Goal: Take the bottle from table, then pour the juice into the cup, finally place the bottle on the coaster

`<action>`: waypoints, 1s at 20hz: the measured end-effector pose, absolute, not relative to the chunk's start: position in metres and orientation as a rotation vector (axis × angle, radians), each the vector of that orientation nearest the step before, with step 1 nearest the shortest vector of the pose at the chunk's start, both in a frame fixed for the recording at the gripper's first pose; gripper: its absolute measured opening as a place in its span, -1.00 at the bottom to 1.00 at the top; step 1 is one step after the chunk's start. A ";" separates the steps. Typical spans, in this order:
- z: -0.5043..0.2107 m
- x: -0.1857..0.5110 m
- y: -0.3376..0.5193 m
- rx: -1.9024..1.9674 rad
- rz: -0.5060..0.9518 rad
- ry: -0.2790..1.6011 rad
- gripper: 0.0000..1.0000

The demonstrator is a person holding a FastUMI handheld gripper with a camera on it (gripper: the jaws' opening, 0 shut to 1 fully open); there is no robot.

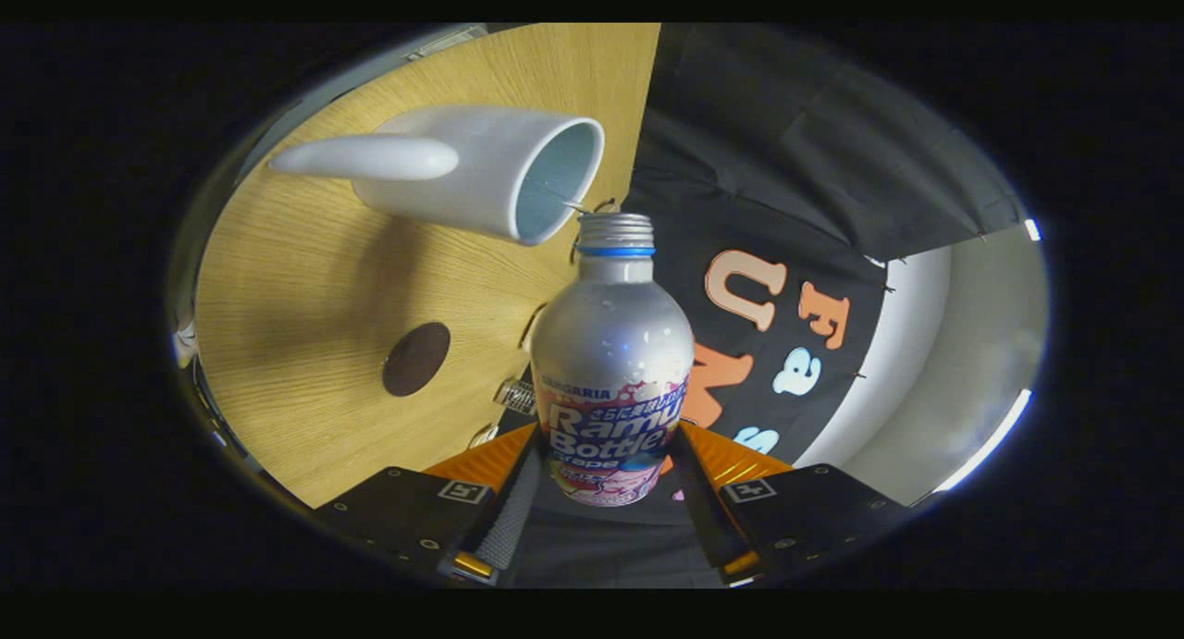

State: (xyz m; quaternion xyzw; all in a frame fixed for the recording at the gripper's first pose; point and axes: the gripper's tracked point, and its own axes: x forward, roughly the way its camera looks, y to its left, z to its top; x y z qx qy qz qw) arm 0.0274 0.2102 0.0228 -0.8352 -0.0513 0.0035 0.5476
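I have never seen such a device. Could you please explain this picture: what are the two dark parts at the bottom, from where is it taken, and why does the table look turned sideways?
The camera rides on a hand-held two-finger gripper and looks forward along its fingers; the two dark parts at the bottom are those fingers. They are closed on the lower body of a silver bottle, one finger on each side, so the bottle is held. Its cap is off. The person has tipped the gripper over, which is why the wooden table seems turned sideways. The bottle's open mouth sits right at the rim of a white cup with a handle, in a pouring position; I cannot make out a clear stream of juice. The dark round coaster lies on the table, apart from the cup.
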 end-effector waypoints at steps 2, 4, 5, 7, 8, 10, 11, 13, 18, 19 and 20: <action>0.024 0.029 0.210 -1.988 0.002 -0.127 0.52; 0.026 0.029 0.210 -2.000 0.000 -0.119 0.52; 0.026 0.029 0.210 -2.002 0.001 -0.115 0.52; 0.026 0.029 0.209 -2.002 0.002 -0.107 0.52; 0.026 0.029 0.210 -2.004 0.002 -0.107 0.52; 0.026 0.028 0.210 -2.012 0.003 -0.107 0.52; 0.026 0.028 0.211 -2.016 0.006 -0.105 0.52; 0.027 0.029 0.211 -2.027 0.015 -0.100 0.52; 0.029 0.029 0.212 -2.055 0.028 -0.083 0.52; 0.028 0.030 0.212 -2.056 0.033 -0.081 0.52; 0.028 0.030 0.212 -2.059 0.036 -0.079 0.52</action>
